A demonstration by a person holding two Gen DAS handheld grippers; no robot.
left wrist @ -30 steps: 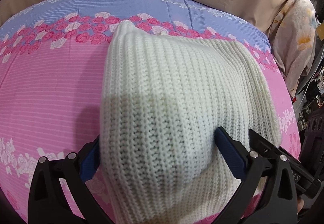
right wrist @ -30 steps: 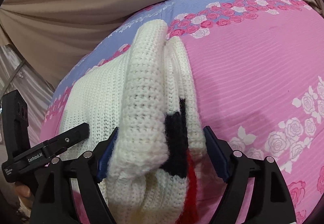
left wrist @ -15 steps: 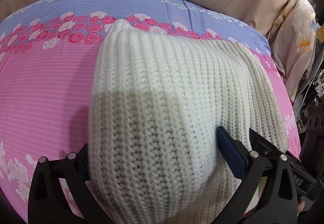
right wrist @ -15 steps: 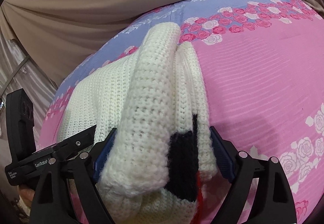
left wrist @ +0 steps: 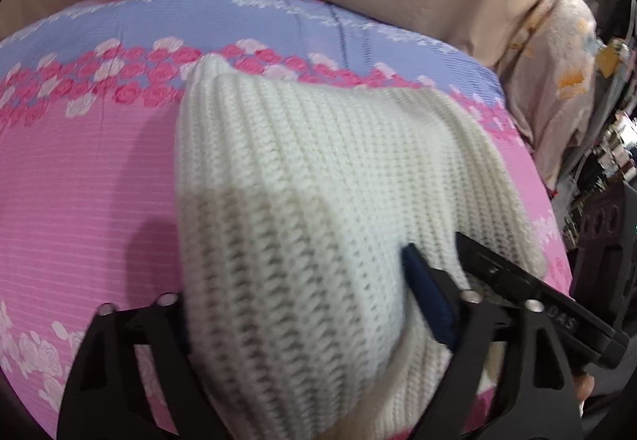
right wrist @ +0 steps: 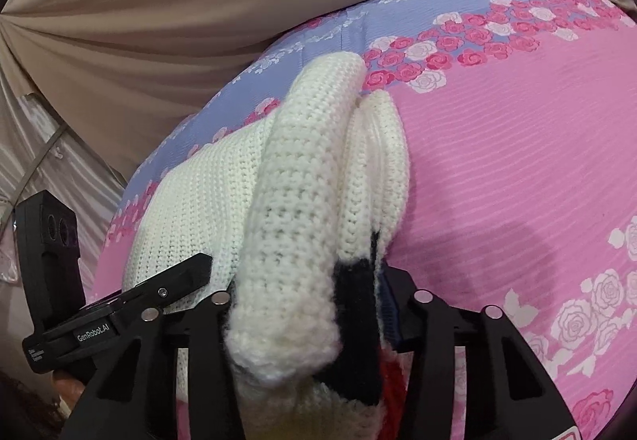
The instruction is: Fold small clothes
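A cream knit sweater (left wrist: 318, 201) with black and red patches (right wrist: 354, 320) lies folded on the pink and blue floral bedsheet (left wrist: 79, 181). My left gripper (left wrist: 302, 320) is shut on its near edge, the thick knit bunched between the jaws. My right gripper (right wrist: 306, 304) is shut on the other end, gripping a rolled cream fold (right wrist: 294, 221) beside the black patch. Each gripper shows in the other's view: the right one in the left wrist view (left wrist: 529, 300), the left one in the right wrist view (right wrist: 119, 312).
A beige curtain (right wrist: 159, 22) hangs behind the bed. A floral cloth (left wrist: 557, 81) hangs at the right of the bed, with dark clutter (left wrist: 613, 169) beyond it. Bare sheet lies to the left (left wrist: 59, 241) and to the right (right wrist: 517, 181) of the sweater.
Both grippers have closed tighter on the sweater and pushed it a little forward. The fold in the right gripper stands more bunched and upright.
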